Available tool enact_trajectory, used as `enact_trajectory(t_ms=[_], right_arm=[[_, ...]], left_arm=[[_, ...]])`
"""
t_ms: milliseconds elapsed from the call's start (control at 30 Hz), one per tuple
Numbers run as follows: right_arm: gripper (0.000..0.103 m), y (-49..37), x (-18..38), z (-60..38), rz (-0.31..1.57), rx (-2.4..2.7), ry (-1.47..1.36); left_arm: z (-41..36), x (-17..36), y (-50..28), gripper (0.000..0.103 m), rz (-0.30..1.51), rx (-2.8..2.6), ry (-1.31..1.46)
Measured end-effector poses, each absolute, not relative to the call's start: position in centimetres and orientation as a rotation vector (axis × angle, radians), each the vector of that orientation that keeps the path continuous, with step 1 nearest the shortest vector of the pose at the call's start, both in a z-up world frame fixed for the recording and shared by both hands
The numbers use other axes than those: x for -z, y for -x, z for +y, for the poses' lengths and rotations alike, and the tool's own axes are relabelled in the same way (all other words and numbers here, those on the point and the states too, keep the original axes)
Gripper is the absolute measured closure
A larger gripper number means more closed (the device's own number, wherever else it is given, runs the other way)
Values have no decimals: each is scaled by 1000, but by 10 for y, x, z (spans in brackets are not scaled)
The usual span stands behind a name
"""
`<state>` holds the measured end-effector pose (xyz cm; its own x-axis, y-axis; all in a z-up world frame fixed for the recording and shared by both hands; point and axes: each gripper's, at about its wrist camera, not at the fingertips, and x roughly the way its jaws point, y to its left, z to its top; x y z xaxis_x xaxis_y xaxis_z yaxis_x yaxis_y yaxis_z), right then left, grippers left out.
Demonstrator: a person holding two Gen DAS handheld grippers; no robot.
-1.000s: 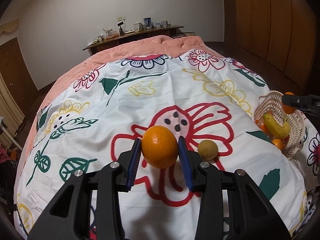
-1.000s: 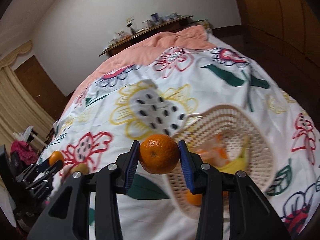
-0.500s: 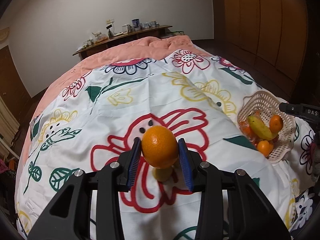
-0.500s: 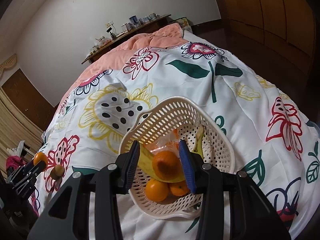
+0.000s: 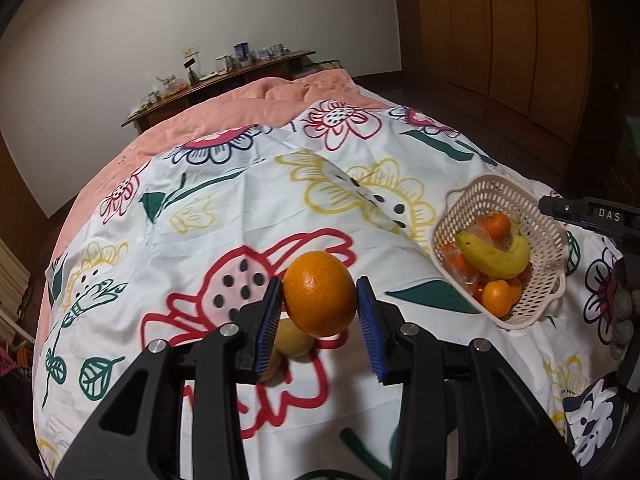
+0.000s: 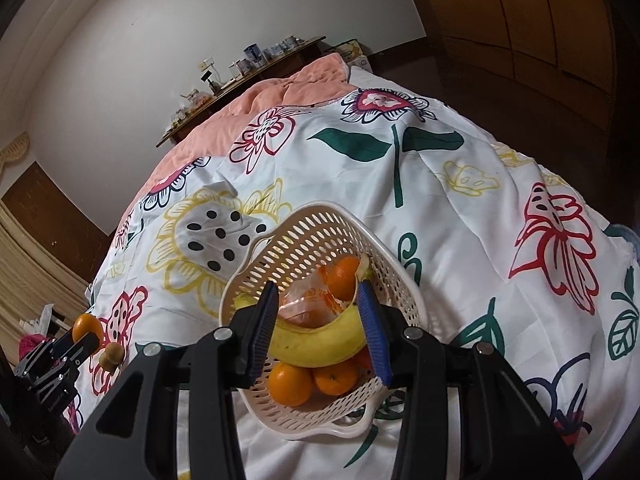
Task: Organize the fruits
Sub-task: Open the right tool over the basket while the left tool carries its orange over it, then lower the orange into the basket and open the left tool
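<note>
Two fisheye views are given. In the left wrist view, a yellowish-brown round fruit (image 5: 294, 340) is seen low and left of centre, lying on the flowered bedsheet (image 5: 240, 208) and partly hidden behind the orange (image 5: 319, 293). That orange is clamped between the blue pads of the left gripper (image 5: 320, 320), held above the bedsheet. Towards the right edge, a cream perforated basket (image 5: 480, 192) rests on the sheet, with a banana (image 5: 494, 258) and several small oranges inside; just beyond it the tip of the right gripper (image 5: 588, 216) is glimpsed.

In the right wrist view, the left gripper with its orange appears at the lower left. At centre, the right gripper's jaws are seen apart and empty, framing the basket, where the banana lies across a plastic bag (image 6: 308, 304) and oranges.
</note>
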<state>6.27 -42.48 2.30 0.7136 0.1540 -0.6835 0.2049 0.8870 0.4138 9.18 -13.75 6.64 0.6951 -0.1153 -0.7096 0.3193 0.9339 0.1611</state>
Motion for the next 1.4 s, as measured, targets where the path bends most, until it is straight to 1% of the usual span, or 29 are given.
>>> enact_trajectory(t_ms=[300, 367, 433, 667, 1133, 1167, 1200, 1233, 1267, 1300, 1400], right_arm=[[60, -57, -17, -435, 771, 67, -494], [59, -55, -17, -435, 765, 85, -468], [55, -53, -18, -433, 752, 111, -425], [55, -52, -15, -438, 746, 113, -407], [55, -47, -13, -450, 742, 117, -440], [55, -47, -13, -450, 744, 116, -443], [55, -47, -12, -451, 747, 115, -447], [55, -47, -11, -451, 748, 114, -448], [55, -46, -11, -452, 747, 113, -449], [55, -46, -12, -452, 746, 113, -449], [55, -46, -12, -452, 746, 112, -455]], left_arm=[[-175, -64, -100, 64, 801, 368, -278], [-185, -64, -102, 64, 803, 403, -273], [-196, -65, -106, 64, 806, 440, -266], [-230, -61, -119, 64, 829, 555, -233], [-270, -44, -146, 64, 913, 654, -218], [-271, -45, -147, 63, 914, 657, -216], [-271, -45, -147, 55, 913, 657, -215], [-270, -48, -148, 35, 907, 660, -206], [-267, -50, -148, 29, 896, 661, -191], [-262, -55, -148, 27, 877, 658, -165], [-252, -66, -153, 27, 857, 640, -132]])
